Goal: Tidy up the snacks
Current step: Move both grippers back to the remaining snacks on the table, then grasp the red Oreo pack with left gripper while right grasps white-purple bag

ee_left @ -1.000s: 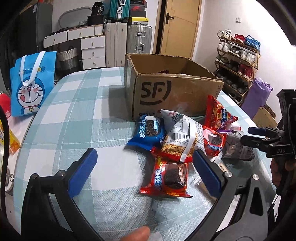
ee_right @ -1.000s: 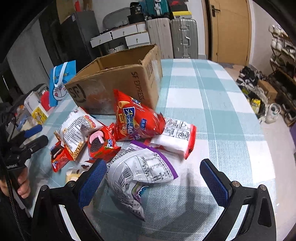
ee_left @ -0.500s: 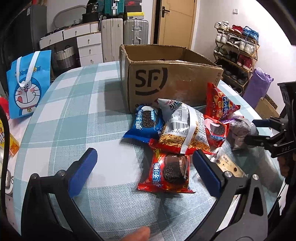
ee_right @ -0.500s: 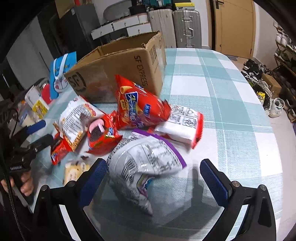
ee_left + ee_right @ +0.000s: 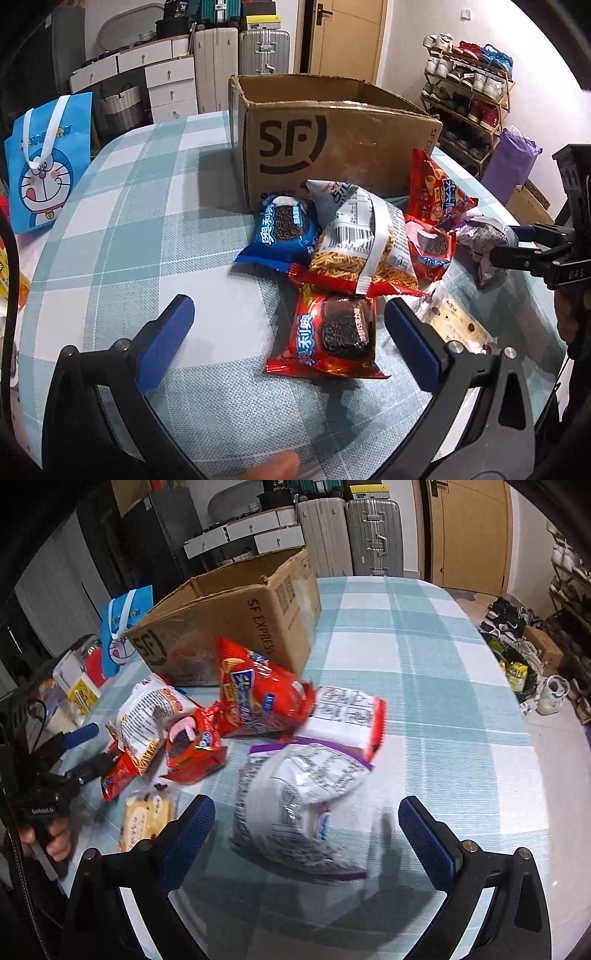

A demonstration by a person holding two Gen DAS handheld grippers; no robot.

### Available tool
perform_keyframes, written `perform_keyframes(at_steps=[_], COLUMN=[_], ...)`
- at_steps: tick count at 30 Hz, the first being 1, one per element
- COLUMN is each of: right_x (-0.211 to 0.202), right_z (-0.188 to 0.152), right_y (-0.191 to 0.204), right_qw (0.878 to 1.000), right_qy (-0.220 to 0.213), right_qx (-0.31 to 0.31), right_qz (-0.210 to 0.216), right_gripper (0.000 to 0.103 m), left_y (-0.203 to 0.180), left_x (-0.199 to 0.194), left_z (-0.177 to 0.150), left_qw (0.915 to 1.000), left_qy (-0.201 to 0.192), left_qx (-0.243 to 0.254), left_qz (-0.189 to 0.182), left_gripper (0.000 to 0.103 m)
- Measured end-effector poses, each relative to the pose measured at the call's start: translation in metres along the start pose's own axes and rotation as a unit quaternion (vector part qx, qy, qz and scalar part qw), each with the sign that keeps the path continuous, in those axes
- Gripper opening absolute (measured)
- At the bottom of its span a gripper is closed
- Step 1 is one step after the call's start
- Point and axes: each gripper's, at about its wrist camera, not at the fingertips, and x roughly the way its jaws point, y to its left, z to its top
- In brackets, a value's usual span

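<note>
Two sets of tongs are hovering over the checked desk [image 5: 122,206], both spread wide and grasping nothing. Left tongs [image 5: 284,325]: a red cookie pack [image 5: 334,338] is lying flat between the blue pads, nearer the right pad, not touched by either. Just beyond it, a noodle-snack bag [image 5: 364,247] is resting across a blue cookie pack [image 5: 282,230] to its left and a small red pack [image 5: 428,245] to its right. Right tongs [image 5: 306,818]: a white-and-purple bag [image 5: 301,797] is sitting between the pads, blurred, contact not resolvable. Beyond it, a red chip bag [image 5: 255,694] is leaning near the open cardboard box [image 5: 332,147], which is standing farthest from both.
</note>
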Motion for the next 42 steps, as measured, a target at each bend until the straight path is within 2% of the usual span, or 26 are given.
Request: perform_keyframes(at_steps=[5,8,12,16,21,29,34,37,39,40,42], right_x=[0.004,0.007,0.013,0.013,0.007,-0.003,-0.010,-0.016,-0.019,-0.020,-0.022], right_z=[-0.001,-0.001,-0.003,-0.005,-0.008,-0.008,-0.006,-0.005,-0.003,-0.003,-0.002], right_y=[0.008,0.010,0.014,0.018,0.026,0.038,0.034,0.029,0.026,0.025,0.023], right_qw=[1.000,1.000,1.000,0.999,0.998,0.995,0.995,0.995,0.995,0.995,0.995], right_qy=[-0.008,-0.008,-0.002,0.002,-0.010,-0.022,-0.033,-0.041,-0.045,-0.047,-0.052], right_qx=[-0.006,0.001,-0.006,-0.018,-0.034,-0.065,-0.061,-0.061,-0.058,-0.056,-0.053], right_qz=[0.016,0.027,0.019,0.033,0.050,0.068,0.071,0.065,0.065,0.065,0.065], right_gripper=[0.095,0.088,0.076,0.060,0.054,0.054,0.053,0.053,0.053,0.053,0.053], left_y=[0.000,0.000,0.001,0.002,0.003,0.000,0.001,0.000,-0.004,-0.005,-0.008], left_x=[0.001,0.003,0.004,0.006,0.010,0.019,0.024,0.026,0.025,0.025,0.024], left_z=[0.000,0.000,-0.001,-0.001,-0.002,-0.005,-0.006,-0.007,-0.008,-0.008,-0.009], left_qw=[0.9999,1.0000,1.0000,1.0000,0.9999,0.9995,0.9990,0.9985,0.9984,0.9983,0.9979], left_qy=[-0.001,0.001,0.002,0.006,0.013,0.031,0.040,0.043,0.041,0.041,0.040], left_qx=[-0.005,-0.004,-0.003,-0.005,-0.008,-0.003,-0.008,-0.007,0.002,0.005,0.012], left_qz=[-0.010,-0.007,-0.007,-0.006,-0.003,0.000,-0.020,-0.035,-0.040,-0.042,-0.049], left_gripper=[0.103,0.103,0.103,0.103,0.103,0.102,0.090,0.080,0.069,0.067,0.056])
